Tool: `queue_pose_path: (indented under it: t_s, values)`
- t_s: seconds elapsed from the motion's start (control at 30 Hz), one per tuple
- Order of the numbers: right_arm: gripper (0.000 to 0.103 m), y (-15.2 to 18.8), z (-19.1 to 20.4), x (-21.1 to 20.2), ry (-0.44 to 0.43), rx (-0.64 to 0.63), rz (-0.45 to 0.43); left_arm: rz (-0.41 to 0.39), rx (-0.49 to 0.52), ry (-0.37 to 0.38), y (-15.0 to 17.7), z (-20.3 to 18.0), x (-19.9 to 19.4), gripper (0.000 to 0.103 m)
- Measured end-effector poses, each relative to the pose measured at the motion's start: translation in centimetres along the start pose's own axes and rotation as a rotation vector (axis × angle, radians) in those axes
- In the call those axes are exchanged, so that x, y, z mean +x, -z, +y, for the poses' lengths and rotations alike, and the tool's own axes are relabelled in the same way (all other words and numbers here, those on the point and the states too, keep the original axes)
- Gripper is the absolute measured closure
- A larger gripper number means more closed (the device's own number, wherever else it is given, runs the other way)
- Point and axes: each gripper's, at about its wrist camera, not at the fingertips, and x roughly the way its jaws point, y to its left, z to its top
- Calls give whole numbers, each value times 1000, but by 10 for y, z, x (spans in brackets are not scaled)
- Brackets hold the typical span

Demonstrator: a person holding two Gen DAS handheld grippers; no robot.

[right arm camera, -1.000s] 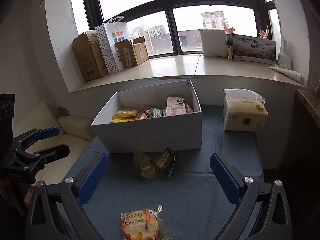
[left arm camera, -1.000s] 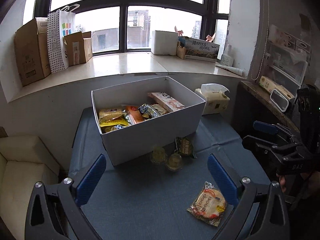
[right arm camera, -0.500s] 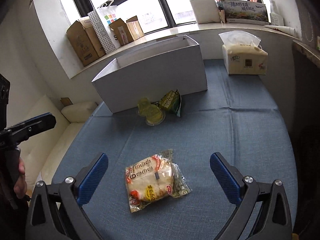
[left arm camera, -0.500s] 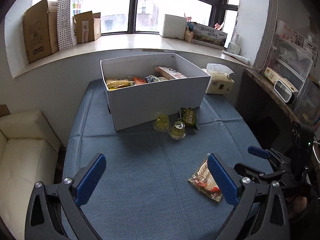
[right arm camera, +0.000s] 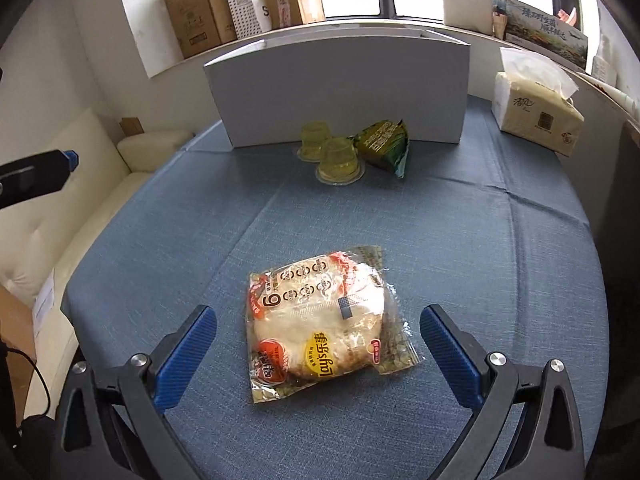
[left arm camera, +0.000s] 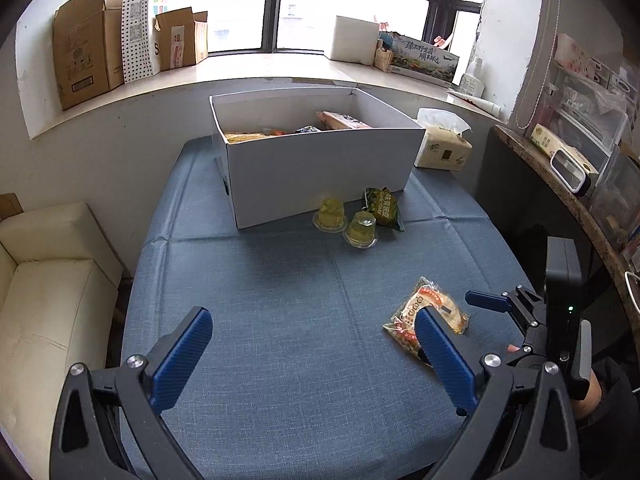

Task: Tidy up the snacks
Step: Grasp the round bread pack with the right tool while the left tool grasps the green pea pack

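Note:
A wrapped round snack packet lies flat on the blue tablecloth; it also shows in the left wrist view. My right gripper is open, low over the cloth, its fingers either side of the packet without touching it. My left gripper is open and empty above the near cloth. A white box holds several snacks at the far side; only its front wall shows in the right wrist view. Two jelly cups and a green packet lie in front of the box.
A tissue pack stands right of the box. A cream sofa sits left of the table. Cardboard boxes line the window sill. A dark shelf with clutter runs along the right.
Both grippers pulled back and down from the box. My right gripper dropped close to the snack packet, which now lies between its open fingers.

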Motion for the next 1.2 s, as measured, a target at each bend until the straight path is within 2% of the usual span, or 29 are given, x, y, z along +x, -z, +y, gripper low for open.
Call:
queue_pose_path:
  t_s: [0.23, 0.37, 0.4, 0.43, 0.47, 0.57, 0.7, 0.93, 1.1, 1.2]
  values:
    - [0, -1, 10, 24, 57, -107, 58, 5, -24, -13, 2, 12, 2, 0]
    - [1, -1, 8, 25, 29, -112, 63, 13, -26, -17, 3, 13, 5, 0]
    - [4, -2, 7, 24, 46, -115, 65, 17, -26, -14, 3, 14, 7, 0]
    - [18, -2, 7, 22, 79, -117, 59, 21, -25, -13, 2, 13, 9, 0]
    - [26, -2, 5, 18, 74, -99, 45, 24, -22, -11, 1, 12, 11, 0]
    - [26, 0, 3, 15, 70, -109, 55, 30, 7, -5, -2, 3, 18, 0]
    - [26, 1, -11, -7, 34, -21, -1, 39, 56, 25, -13, -14, 34, 0]
    - [26, 14, -52, -60, 89, 122, -106, 77, 189, 73, -49, -69, 89, 0]
    - [26, 28, -81, -78, 123, 218, -118, 121, 259, 66, -71, -102, 140, 0]
    - [26, 37, -96, -88, 127, 278, -121, 164, 261, 47, -84, -112, 171, 0]
